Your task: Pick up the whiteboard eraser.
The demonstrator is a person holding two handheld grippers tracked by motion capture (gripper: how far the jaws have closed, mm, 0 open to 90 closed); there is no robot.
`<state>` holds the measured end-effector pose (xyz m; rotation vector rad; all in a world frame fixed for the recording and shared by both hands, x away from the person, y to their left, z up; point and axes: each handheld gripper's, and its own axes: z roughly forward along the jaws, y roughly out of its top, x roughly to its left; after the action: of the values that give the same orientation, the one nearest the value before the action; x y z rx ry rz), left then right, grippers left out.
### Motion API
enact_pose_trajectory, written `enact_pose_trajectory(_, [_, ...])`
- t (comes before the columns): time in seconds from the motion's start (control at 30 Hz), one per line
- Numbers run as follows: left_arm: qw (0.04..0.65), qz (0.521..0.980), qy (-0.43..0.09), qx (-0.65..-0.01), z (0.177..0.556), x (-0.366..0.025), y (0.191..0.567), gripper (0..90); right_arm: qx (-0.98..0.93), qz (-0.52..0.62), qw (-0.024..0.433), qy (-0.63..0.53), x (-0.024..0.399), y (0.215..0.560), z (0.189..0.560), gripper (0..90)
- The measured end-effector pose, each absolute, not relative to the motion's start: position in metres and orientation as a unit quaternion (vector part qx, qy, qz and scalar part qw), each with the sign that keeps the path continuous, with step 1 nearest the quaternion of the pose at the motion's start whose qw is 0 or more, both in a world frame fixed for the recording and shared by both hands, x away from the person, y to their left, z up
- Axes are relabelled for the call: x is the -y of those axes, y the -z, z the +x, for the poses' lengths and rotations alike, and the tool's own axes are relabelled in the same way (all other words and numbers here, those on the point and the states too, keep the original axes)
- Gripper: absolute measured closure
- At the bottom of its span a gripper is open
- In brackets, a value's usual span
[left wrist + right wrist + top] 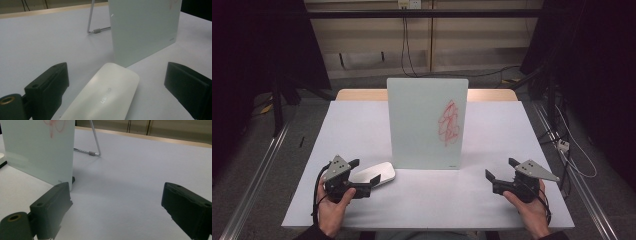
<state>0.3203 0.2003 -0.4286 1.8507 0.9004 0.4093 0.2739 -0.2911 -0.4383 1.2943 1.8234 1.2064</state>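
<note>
A pale glass drawing board (427, 122) stands upright in the middle of the table, with a red scribble (449, 123) on its right half. Left of its foot lies a white oval eraser (374, 174). My left gripper (364, 171) is open, one jaw on each side of the eraser (107, 97), and a gap shows on both sides. At the front right, my right gripper (500, 168) is open and empty, pointing toward the board's right lower corner (37, 150).
The white tabletop (362, 125) has a wooden strip along its far edge. A thin metal stand (91, 25) props the board from behind (96, 142). Metal rails run along the floor on both sides, and cables lie on the floor at the right.
</note>
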Motion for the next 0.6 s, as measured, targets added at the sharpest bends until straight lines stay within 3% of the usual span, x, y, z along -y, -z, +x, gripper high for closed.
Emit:
enact_pose_trajectory(0.47, [0.485, 0.774, -0.166, -0.372, 0.3251, -0.2012, 0.4284, 9.1, -0.692, 0.485, 0.286, -0.451, 0.2892, 0.439, 0.2753, 8.0])
enact_pose_trajectory(0.6, [0.493, 0.779, -0.137, -0.363, 0.3287, -0.2024, 0.4252, 8.7, -0.692, 0.484, 0.283, -0.453, 0.2889, 0.439, 0.2762, 8.0])
